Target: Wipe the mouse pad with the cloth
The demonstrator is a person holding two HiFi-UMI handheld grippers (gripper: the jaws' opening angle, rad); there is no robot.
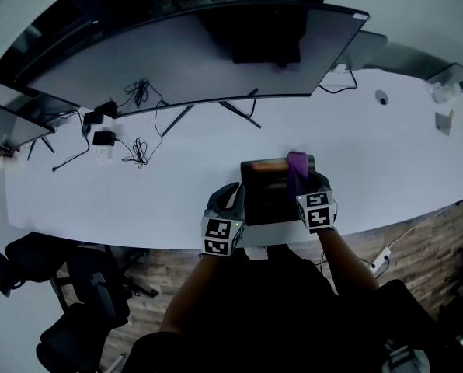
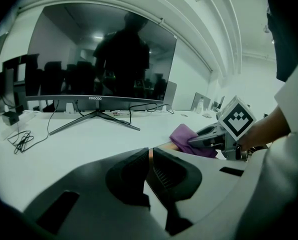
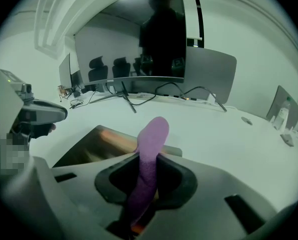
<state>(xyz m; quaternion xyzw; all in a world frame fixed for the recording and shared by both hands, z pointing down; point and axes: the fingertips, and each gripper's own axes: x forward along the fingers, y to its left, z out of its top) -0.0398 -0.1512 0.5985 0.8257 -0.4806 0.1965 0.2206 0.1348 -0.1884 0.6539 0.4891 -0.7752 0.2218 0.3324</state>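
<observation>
A dark mouse pad (image 1: 269,191) lies near the front edge of the white table (image 1: 387,162). My right gripper (image 1: 315,193) is over the pad's right side, shut on a purple cloth (image 1: 297,165). The cloth (image 3: 154,136) stands up from between the jaws of the right gripper (image 3: 151,160), above the pad (image 3: 96,146). My left gripper (image 1: 233,199) sits at the pad's left edge. Its jaws stand together with only a thin slit between them, the left gripper (image 2: 150,156) holding nothing I can see. The cloth (image 2: 186,136) also shows to its right.
A wide curved monitor (image 1: 193,53) on a splayed stand fills the back of the table. Cables (image 1: 138,150) and a power adapter (image 1: 103,138) lie at the left. Small items (image 1: 445,119) sit far right. Office chairs (image 1: 76,286) stand below the table's front edge.
</observation>
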